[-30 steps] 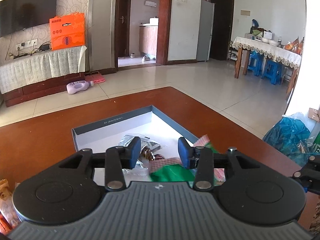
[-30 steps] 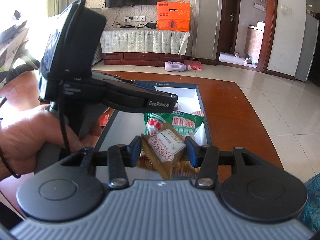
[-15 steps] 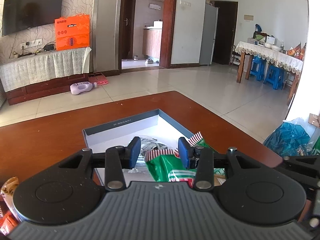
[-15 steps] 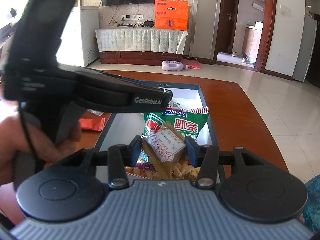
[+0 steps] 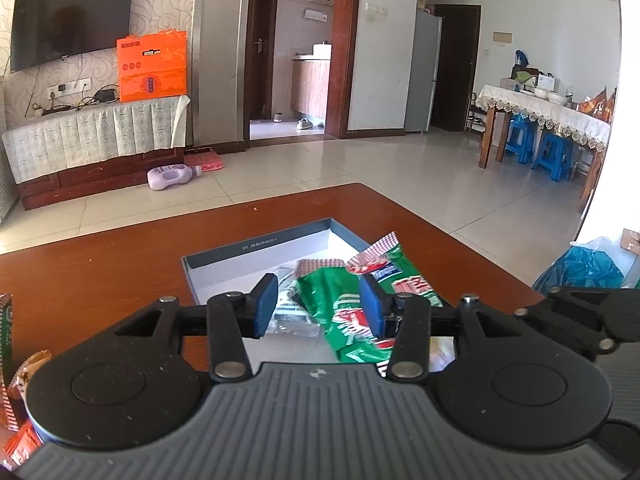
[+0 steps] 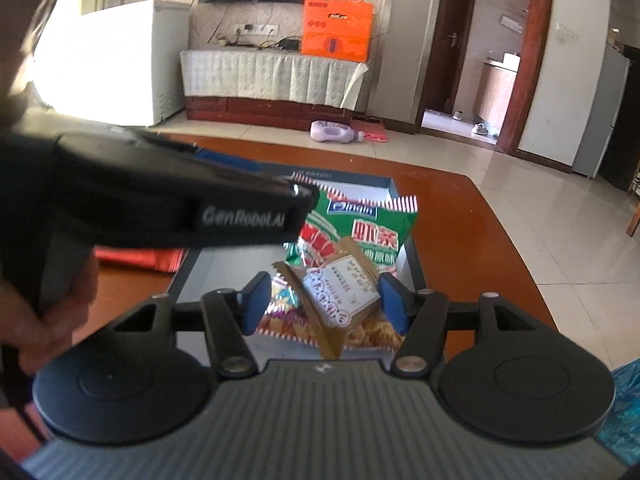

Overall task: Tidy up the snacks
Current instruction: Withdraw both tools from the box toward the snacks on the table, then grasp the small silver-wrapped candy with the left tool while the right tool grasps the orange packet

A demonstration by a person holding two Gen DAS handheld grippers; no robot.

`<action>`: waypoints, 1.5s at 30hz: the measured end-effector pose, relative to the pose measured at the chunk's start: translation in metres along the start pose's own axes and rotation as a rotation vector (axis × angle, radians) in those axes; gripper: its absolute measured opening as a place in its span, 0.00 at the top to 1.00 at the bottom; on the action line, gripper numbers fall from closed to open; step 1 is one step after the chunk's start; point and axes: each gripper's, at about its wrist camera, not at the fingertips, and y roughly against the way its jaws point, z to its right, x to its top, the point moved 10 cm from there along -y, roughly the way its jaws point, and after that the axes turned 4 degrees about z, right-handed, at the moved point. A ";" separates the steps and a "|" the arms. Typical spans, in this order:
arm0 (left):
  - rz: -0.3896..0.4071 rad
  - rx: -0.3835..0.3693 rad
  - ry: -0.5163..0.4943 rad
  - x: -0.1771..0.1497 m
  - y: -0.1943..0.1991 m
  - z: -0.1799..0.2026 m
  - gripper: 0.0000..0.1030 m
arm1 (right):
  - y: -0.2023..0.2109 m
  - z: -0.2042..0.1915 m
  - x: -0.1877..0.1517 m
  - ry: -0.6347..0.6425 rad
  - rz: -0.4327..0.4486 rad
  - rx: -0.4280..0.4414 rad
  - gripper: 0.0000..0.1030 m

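Hovering my left claw [image 5: 318,306] over the shallow grey-blue cardboard box [image 5: 256,246] on the reddish-brown wooden worktop [image 5: 100,264], jaws spread wide, gripping nothing; the green shrimp-cracker bag with red-checked edge [image 5: 352,300] lies in the box, far end propped on its right wall. My right claw [image 6: 320,302] is also parted wide over the near end of the box; the small gold-wrapped snack packet with white label [image 6: 340,292] sits between the pads, contact unclear, resting on a colourful chip bag [image 6: 288,312]. More wrappers [image 5: 16,384] lie on the worktop at my left
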 end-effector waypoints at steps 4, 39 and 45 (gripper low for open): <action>-0.005 0.009 0.012 -0.004 0.008 -0.005 0.50 | 0.007 0.007 -0.002 -0.038 -0.015 0.002 0.40; -0.046 0.433 0.229 -0.114 0.190 -0.158 0.51 | 0.035 -0.111 0.054 -0.034 0.156 0.243 0.30; -0.094 0.400 0.234 -0.120 0.177 -0.165 0.51 | 0.025 -0.125 0.056 -0.030 0.148 0.276 0.30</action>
